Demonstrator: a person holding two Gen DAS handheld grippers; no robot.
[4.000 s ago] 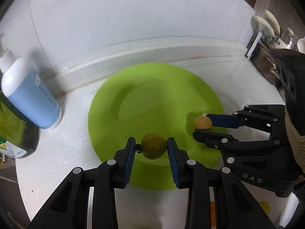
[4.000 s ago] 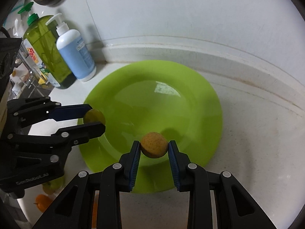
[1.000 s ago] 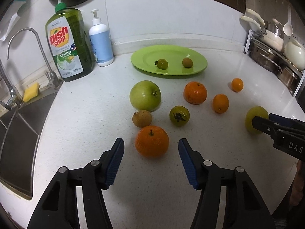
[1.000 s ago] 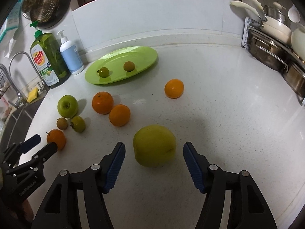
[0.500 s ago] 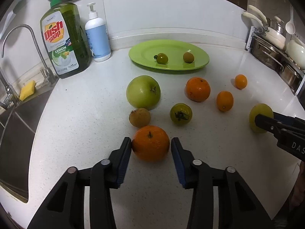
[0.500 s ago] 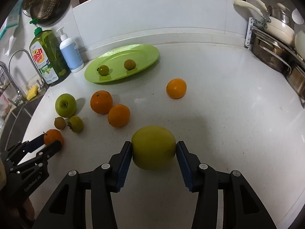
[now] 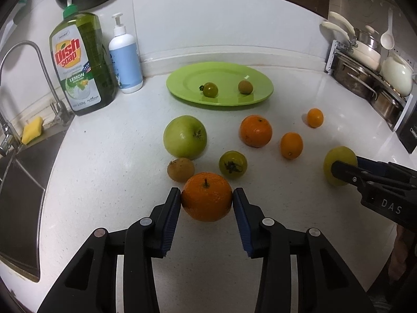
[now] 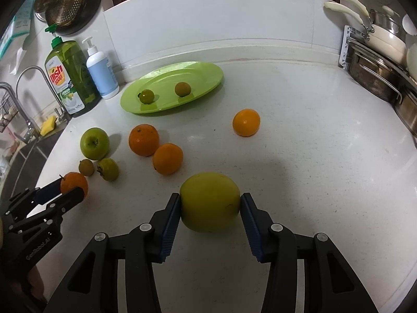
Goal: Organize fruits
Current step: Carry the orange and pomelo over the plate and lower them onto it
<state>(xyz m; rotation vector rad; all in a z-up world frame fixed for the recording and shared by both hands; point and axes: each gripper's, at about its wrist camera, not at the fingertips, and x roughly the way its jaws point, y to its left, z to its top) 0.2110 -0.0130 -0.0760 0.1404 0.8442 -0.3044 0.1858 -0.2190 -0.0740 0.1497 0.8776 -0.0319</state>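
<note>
Left hand-held gripper (image 7: 206,200): its jaws have just been closing, and the blue pads now press both flanks of the stemmed orange (image 7: 206,196), which a second ago sat untouched between wide-apart fingers. The fruit rests on the white table (image 7: 109,182), not yet lifted.

Right hand-held gripper (image 8: 210,203): its jaws have likewise just been closing, and the pads now touch the sides of the large yellow-green fruit (image 8: 210,201), probably a pear or quince, also on the table.

Both grips appear complete, so the step in hand is judged to be the lift and carry toward the plate.

In the left wrist view, just beyond the orange, at 11 o'clock a small brown fruit (image 7: 180,169) lies nearly touching it; at 1 o'clock sits a green persimmon-like fruit (image 7: 232,164). Farther out at 11 o'clock stands a green apple (image 7: 185,137); at 1 o'clock, three oranges (image 7: 256,131) of differing size.

Farthest, at 12 o'clock, the green plate (image 7: 179,83) carries two small fruits (image 7: 210,89), set there since four seconds ago. Nine fruits remain off the plate.
</note>
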